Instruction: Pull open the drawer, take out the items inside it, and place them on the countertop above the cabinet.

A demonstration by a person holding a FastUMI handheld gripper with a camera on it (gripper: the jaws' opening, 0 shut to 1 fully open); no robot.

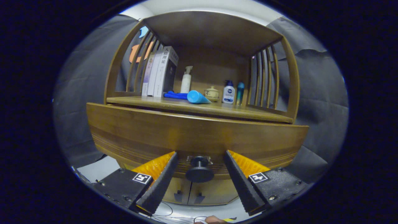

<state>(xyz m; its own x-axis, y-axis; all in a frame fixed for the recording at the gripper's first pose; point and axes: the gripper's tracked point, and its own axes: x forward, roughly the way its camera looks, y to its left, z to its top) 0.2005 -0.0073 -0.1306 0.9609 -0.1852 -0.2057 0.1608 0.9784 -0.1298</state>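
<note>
We hold the tongs (199,158) spread | round black drawer knob (199,173) sits between the fingers, untouched | wooden drawer front (192,133) just ahead.

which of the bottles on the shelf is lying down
The light blue tube, tipped on its side beside the small lidded jar. The white pump bottle, white blue-capped bottle and teal bottle stand upright.
</note>
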